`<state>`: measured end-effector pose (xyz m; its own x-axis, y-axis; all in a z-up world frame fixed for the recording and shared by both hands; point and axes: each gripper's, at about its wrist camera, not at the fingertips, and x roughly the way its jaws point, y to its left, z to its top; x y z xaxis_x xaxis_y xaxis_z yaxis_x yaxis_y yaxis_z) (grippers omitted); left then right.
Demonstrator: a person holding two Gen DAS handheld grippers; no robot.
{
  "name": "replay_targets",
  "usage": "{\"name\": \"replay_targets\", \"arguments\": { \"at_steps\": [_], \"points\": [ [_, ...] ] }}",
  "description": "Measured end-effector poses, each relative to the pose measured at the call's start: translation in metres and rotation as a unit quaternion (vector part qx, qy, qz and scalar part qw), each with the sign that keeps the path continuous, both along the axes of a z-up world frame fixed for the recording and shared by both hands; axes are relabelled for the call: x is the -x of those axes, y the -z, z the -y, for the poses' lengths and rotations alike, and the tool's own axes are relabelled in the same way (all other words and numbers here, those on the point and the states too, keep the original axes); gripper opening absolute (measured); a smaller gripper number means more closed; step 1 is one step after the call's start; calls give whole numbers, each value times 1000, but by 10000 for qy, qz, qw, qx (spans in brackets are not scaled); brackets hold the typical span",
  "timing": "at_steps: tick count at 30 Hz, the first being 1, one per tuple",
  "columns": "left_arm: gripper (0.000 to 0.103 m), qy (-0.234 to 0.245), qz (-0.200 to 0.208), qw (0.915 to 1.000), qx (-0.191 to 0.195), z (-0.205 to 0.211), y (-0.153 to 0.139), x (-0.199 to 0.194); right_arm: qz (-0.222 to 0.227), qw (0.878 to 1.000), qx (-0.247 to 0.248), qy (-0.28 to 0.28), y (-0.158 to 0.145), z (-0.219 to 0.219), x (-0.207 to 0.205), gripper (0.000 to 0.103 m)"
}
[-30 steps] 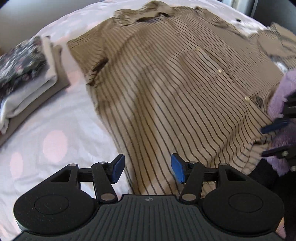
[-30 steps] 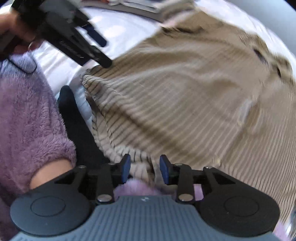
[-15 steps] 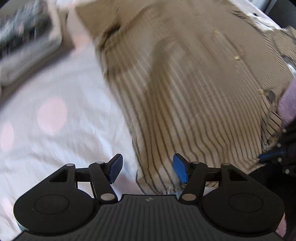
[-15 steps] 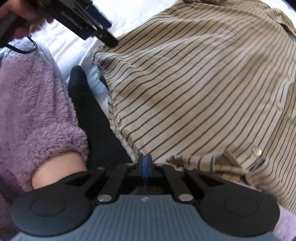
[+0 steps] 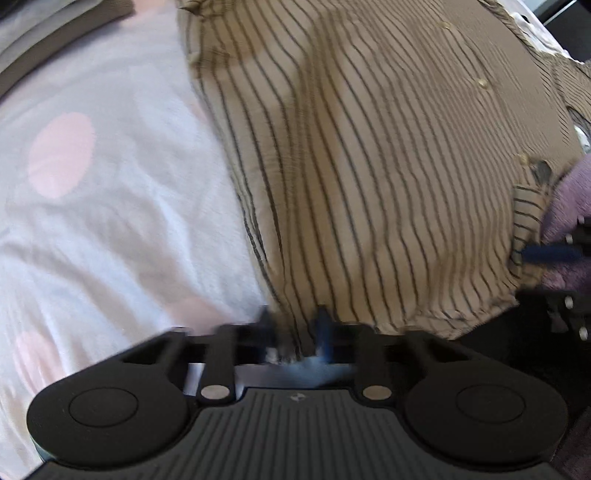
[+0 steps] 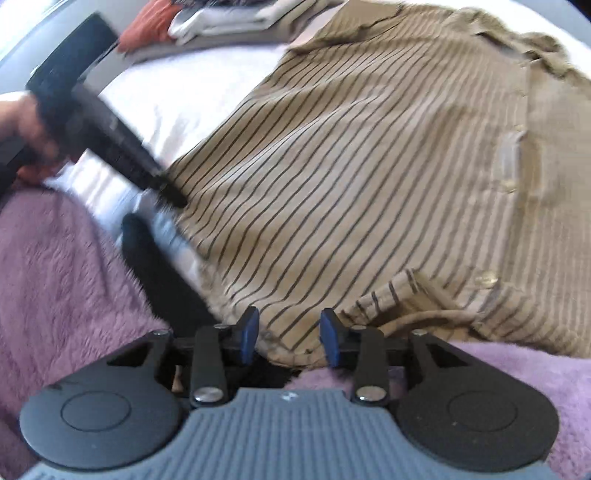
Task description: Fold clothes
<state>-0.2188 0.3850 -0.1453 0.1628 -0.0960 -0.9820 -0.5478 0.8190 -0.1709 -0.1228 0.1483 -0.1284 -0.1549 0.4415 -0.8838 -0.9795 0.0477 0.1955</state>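
Two hand-held tools work at the near hem of a tan button-up shirt with thin dark stripes (image 5: 388, 155), which lies spread flat, front up, on a bed covered by a white sheet with pale pink dots (image 5: 110, 192). Seen from the left wrist, the left tool (image 5: 293, 328) sits at the shirt's lower left corner, where the side edge meets the hem; its jaws have just been closing and now stand nearly together, blurred, with the striped hem cloth pinched between the blue pads. From the right wrist view the same tool shows as a dark bar slanting down to that corner of the shirt, gripped by a hand (image 6: 26, 136) at the left edge of the frame. The right tool (image 6: 290, 338) is at the opposite end of the shirt's hem, near the button placket; its jaws have just been opening and stand parted, the rumpled hem cloth lying in the gap, and whether the blue pads press on it cannot be told. A fuzzy purple sleeve (image 6: 62, 277) lies on the near side of the shirt, beside the hem, and purple fleece also shows under the right tool. Beyond the shirt's far left shoulder, a stack of folded clothes in white, grey and rust (image 6: 207, 26) rests on the bed, well apart from the hem.
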Motion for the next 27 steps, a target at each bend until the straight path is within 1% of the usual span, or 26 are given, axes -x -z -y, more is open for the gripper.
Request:
{"name": "replay_targets", "arguments": {
  "at_steps": [2, 4, 5, 7, 10, 13, 16, 17, 19, 24, 27],
  "points": [
    [4, -35, 160, 9999, 28, 4, -10, 1, 101, 9999, -108, 68, -5, 1, 0, 40],
    [3, -121, 470, 9986, 193, 7, -25, 2, 22, 9997, -221, 53, -8, -1, 0, 43],
    [3, -128, 610, 9978, 240, 9, -33, 1, -34, 9996, -286, 53, -8, -4, -1, 50],
    [3, -26, 759, 9970, 173, 15, -50, -8, -64, 9991, -419, 35, -14, -8, 3, 57],
    [3, 102, 919, 9956, 181, 26, -66, -27, -79, 9981, -613, -10, -22, -16, 9, 57],
    [3, 241, 908, 9954, 164, 34, -70, -50, -285, 9970, -725, 20, -29, -22, 12, 58],
    [3, 382, 891, 9950, 237, 41, -68, -70, -568, 9949, -809, 197, -38, -23, 8, 58],
    [3, 409, 891, 9948, 264, 44, -68, -77, -626, 9940, -844, 288, -39, -24, 6, 62],
    [3, 432, 875, 9948, 293, 48, -70, -89, -659, 9925, -916, 467, -41, -26, 3, 69],
    [3, 427, 934, 9940, 388, 55, -74, -106, -536, 9897, -973, 905, -37, -31, -6, 68],
    [3, 400, 935, 9941, 383, 57, -77, -109, -604, 9879, -957, 1059, -30, -33, -11, 65]
  ]
}}
